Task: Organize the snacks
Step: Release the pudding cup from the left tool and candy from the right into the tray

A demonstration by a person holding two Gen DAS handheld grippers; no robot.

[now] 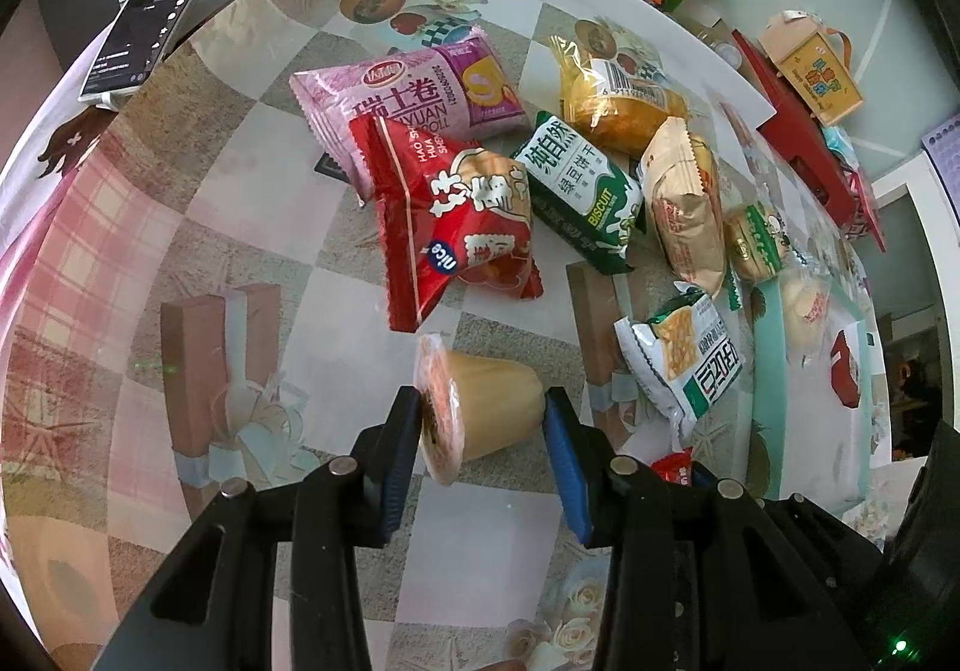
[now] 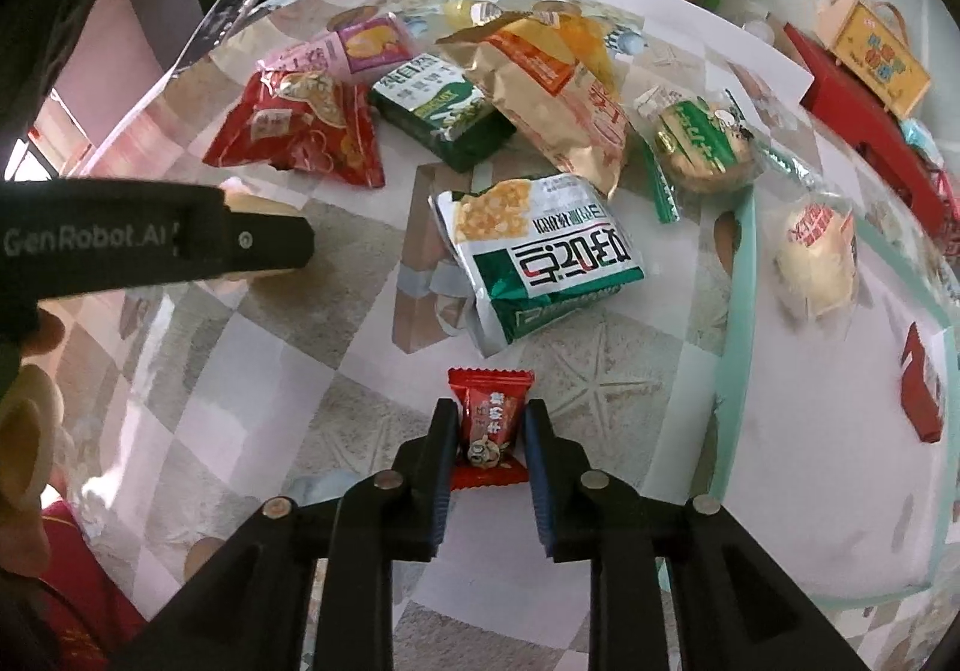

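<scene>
Left wrist view
Left gripper [image 1: 483, 419]: clamped on a tan jelly cup [image 1: 480, 407], held sideways – pads on its lid and base.
Pile: red packet [image 1: 456, 215], pink roll packet [image 1: 414, 101] and green biscuit packet [image 1: 579, 191] lie overlapping on the patterned counter [image 1: 210, 203], just beyond the cup.
Phone [image 1: 162, 5]: propped at the counter's far-left edge.

Right wrist view
Right gripper [image 2: 489, 431]: closed on a small red candy [image 2: 489, 419], upright between the pads – low over the counter.
White-green packet [image 2: 540, 263]: lies just beyond the candy.
Left gripper arm: reaches in from the left.
</scene>
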